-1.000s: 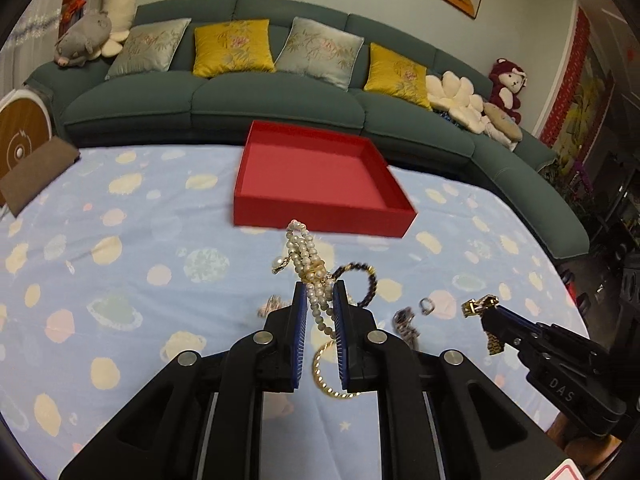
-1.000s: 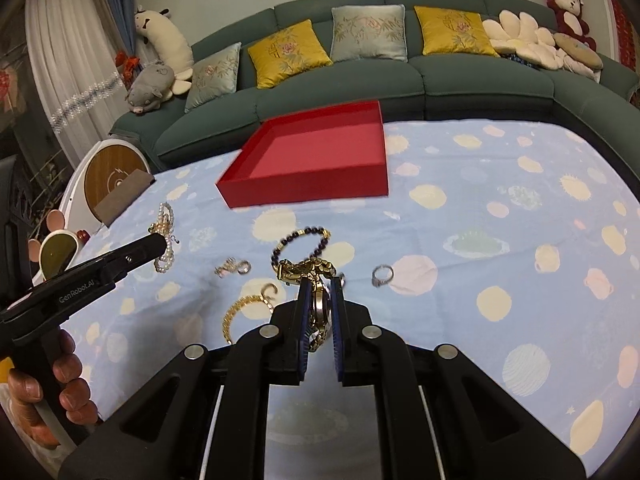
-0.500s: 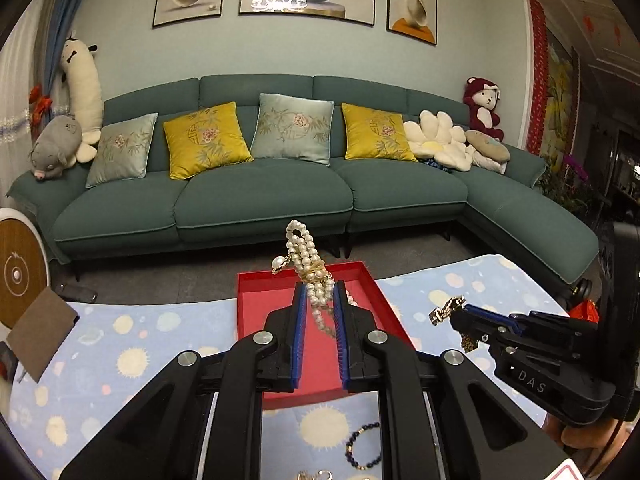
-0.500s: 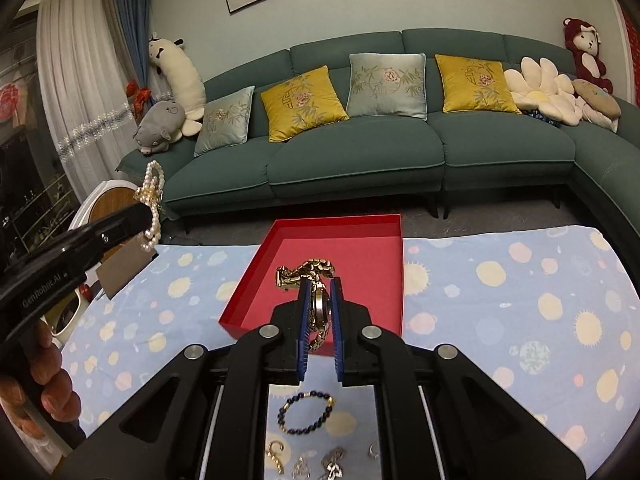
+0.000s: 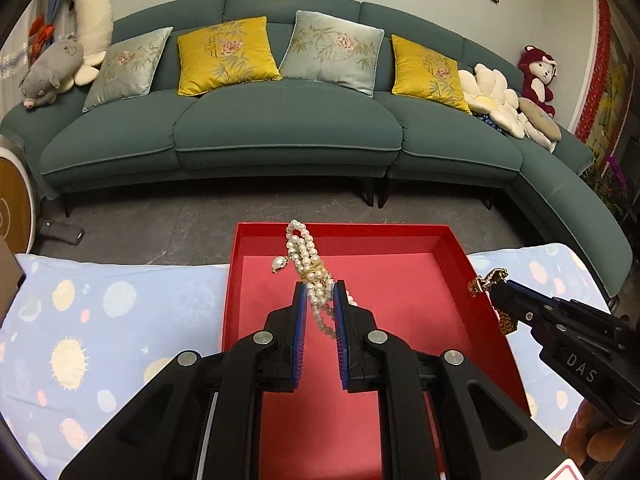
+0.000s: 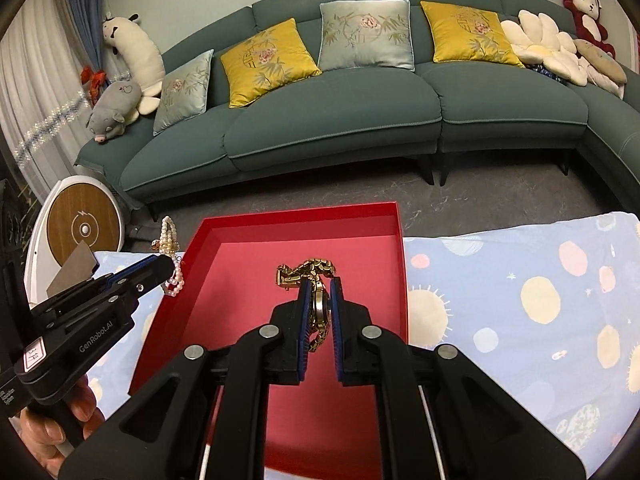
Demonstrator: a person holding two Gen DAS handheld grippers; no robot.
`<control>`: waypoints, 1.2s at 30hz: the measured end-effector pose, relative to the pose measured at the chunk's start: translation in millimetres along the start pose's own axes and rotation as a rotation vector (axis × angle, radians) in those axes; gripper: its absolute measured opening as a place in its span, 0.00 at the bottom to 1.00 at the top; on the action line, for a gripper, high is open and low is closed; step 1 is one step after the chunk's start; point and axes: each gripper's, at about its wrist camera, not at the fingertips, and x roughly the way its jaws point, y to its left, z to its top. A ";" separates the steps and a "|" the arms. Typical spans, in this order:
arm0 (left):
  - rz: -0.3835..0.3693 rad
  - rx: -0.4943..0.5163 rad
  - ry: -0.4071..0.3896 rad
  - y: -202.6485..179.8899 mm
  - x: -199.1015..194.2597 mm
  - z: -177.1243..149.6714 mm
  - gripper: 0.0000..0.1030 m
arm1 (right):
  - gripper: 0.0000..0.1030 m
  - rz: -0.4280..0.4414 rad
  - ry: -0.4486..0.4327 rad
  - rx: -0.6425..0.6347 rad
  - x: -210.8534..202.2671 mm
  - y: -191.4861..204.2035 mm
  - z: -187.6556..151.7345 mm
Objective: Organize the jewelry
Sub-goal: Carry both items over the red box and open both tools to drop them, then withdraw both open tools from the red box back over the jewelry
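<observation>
Behind the bench stretches a teal sofa (image 5: 280,136) with yellow and pale cushions; the bench (image 5: 100,312) itself wears a pale blue cloth with spotted patterns, and on it sits a shallow red tray (image 5: 452,300), open-topped and, as far as both views show, with nothing lying on its floor. Over the tray's left half, the left hand-held gripper (image 5: 320,300) is clenched on a pearl bracelet (image 5: 306,260), whose strands stick up and forward past the fingertips while a loop hangs down between the jaws. Just beside it, the right hand-held gripper (image 6: 319,292) is clenched on a gold watch (image 6: 316,280), its face nipped edge-on between the pads and its band draped forward and below. Seen from the left wrist camera, the right one's tip hangs about over the tray's right wall, so it looks less surely inside than the left. Both pieces hang directly above the red floor, long axes pointing away toward the sofa, so my judgement is that the coming move is mostly a short lowering and release.
</observation>
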 end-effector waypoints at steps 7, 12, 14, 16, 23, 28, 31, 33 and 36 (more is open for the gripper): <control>0.011 0.014 0.029 5.0 24.7 -9.7 0.11 | 0.09 -0.020 0.037 -0.025 29.3 -4.8 -4.0; 0.027 -0.005 0.061 8.2 34.7 -12.9 0.13 | 0.13 -0.018 0.030 -0.033 35.0 -5.2 -4.1; 0.036 -0.016 0.053 9.2 33.6 -12.8 0.17 | 0.13 -0.016 0.017 -0.030 31.6 -5.4 -3.2; 0.046 -0.017 0.028 11.1 24.6 -10.8 0.19 | 0.14 -0.008 -0.001 -0.021 22.1 -5.9 -0.4; 0.052 -0.002 -0.094 16.9 -62.5 -9.3 0.21 | 0.28 0.013 -0.106 -0.020 -71.9 -9.7 -8.9; 0.077 0.029 -0.106 10.5 -128.9 -33.2 0.31 | 0.32 0.019 -0.156 -0.054 -143.8 -0.5 -32.6; 0.054 0.011 -0.112 5.1 -163.9 -53.4 0.33 | 0.32 0.001 -0.182 -0.085 -181.5 6.8 -60.8; 0.037 0.003 -0.096 1.5 -181.3 -72.7 0.39 | 0.33 -0.012 -0.185 -0.097 -200.1 7.2 -85.4; 0.044 0.005 -0.071 -3.9 -196.9 -108.7 0.47 | 0.33 -0.009 -0.146 -0.079 -213.7 2.7 -120.3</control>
